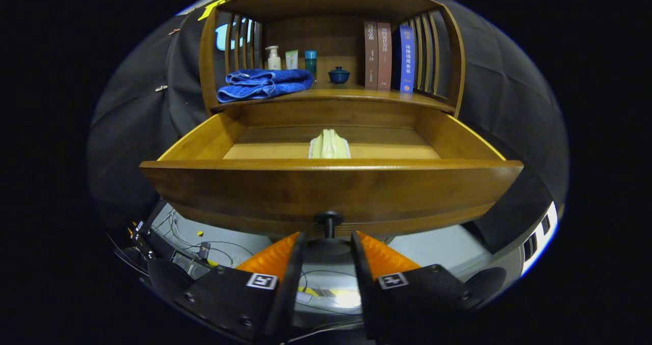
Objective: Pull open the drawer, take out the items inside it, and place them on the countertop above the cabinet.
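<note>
Hand-held gripper [328, 240] level, fingers apart flanking knob [328, 218] of open drawer [331, 192].

Wide brown wooden drawer [331, 187] pulled fully out of the wooden cabinet [331, 8], front panel bowed, small dark round knob [329, 217] low at its centre. Inside, one pale green folded cloth-like item [329, 145] lies flat on the drawer floor, mid-width, partly hidden behind the front panel. Countertop [336, 96] just above the drawer opening.
</note>
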The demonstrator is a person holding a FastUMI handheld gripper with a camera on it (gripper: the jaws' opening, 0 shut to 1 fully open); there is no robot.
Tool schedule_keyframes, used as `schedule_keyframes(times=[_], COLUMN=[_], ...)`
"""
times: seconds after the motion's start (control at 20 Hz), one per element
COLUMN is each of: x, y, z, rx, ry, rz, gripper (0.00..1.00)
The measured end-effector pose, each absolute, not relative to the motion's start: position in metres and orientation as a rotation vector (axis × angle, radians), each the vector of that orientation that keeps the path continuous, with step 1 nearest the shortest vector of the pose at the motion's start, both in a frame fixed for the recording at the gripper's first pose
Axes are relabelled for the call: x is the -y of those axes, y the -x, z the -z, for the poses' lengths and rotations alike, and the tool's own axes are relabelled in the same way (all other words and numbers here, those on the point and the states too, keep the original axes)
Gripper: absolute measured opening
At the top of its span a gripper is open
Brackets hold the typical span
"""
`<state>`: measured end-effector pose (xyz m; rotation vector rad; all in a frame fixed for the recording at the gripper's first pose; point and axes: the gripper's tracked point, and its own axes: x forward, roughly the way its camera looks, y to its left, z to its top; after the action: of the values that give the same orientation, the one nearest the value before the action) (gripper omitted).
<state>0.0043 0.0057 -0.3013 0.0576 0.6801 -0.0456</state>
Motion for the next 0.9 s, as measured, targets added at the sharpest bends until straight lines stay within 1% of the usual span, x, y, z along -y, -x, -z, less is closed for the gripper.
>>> schedule_keyframes(times=[0.05,0.15,0.25,0.3,0.45,0.6,0.75,0.9], x=[-0.005,-0.004,-0.001,0.001,0.001,-0.001,-0.005,-0.010], y=[0.004,0.014,0.015,0.011,-0.009,-0.049,-0.094,-0.140], z=[0.303,0.286,0.258,0.242,0.201,0.176,0.171,0.184], rx=[-0.706,-0.691,-0.647,-0.625,-0.582,-0.563,-0.588,-0.646], ry=[-0.074,-0.110,-0.117,-0.121,-0.124,-0.107,-0.100,-0.101], rz=[0.053,0.065,0.077,0.078,0.056,0.022,-0.005,-0.035], gripper=[0.68,0.90,0.94,0.99,1.00,0.99,1.00,1.00])
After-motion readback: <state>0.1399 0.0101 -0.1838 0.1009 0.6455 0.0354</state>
